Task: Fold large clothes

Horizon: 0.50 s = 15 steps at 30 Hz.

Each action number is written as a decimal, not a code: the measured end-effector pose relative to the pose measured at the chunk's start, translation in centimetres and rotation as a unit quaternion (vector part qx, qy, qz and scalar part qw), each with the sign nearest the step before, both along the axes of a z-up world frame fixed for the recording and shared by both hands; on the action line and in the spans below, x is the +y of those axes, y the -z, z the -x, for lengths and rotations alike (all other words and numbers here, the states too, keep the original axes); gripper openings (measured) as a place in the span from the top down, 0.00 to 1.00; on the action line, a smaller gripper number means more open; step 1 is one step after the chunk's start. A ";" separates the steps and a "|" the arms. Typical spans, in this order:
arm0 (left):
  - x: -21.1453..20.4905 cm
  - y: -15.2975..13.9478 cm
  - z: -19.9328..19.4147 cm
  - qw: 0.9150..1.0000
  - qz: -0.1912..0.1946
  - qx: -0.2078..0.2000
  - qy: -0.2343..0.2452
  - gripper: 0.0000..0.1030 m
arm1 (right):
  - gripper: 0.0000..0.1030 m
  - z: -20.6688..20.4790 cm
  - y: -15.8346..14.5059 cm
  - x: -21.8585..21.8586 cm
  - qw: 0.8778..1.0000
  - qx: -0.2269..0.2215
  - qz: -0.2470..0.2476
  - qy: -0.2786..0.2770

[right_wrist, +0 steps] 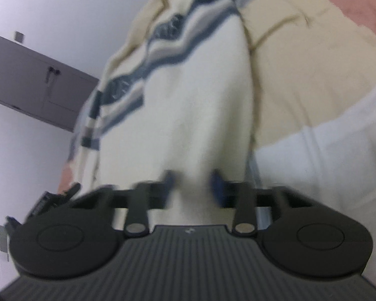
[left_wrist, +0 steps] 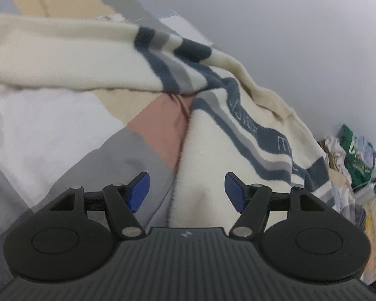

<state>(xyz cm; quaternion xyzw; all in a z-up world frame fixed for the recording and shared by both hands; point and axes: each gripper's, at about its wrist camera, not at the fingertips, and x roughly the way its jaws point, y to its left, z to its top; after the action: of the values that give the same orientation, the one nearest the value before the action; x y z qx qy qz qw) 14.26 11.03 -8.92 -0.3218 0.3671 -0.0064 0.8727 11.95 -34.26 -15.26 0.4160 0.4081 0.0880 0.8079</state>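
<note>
I start from my right gripper (right_wrist: 191, 184), low in the middle of its view: the picture is blurred there, but the blue pads (right_wrist: 216, 184) stand close on both sides of a bunch of cream cloth, so I judge they are pinching the sweater (right_wrist: 188, 95) at its edge, to have a corner for the fold. My left gripper (left_wrist: 186, 192) has its fingers spread, with nothing pressed between the pads (left_wrist: 139, 192); the cream hem lies just under the gap, probably the next point to take. The sweater, cream with blue and grey stripes, runs from the lower middle to the upper left of the left view, spread on a patchwork bedcover (left_wrist: 62, 135), beside a pale wall (left_wrist: 288, 37).
</note>
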 end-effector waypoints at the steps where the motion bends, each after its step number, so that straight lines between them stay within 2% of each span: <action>1: 0.1 0.2 0.0 1.000 0.004 0.003 -0.004 0.31 | 0.84 0.0 -0.6 -0.2 1.000 -0.012 0.002 0.005; 7: 0.5 0.5 0.1 1.000 0.020 0.009 -0.007 0.31 | 0.87 -0.2 -3.9 -2.9 0.995 -0.076 0.037 0.052; 12: -0.1 1.1 -0.5 0.999 0.023 0.020 0.014 0.31 | 0.91 -1.0 -3.8 -6.9 0.991 -0.062 0.059 0.105; 15: -0.7 1.9 -1.0 0.998 0.043 0.032 0.030 0.31 | 0.91 -1.9 -3.0 -8.8 0.988 -0.039 0.079 0.129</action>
<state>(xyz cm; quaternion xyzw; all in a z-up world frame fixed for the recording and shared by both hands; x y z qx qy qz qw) 15.27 10.36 -10.85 -0.3481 0.4039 -0.0380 0.8451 13.88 -43.08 -12.27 0.3966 0.3248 -0.0332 0.8580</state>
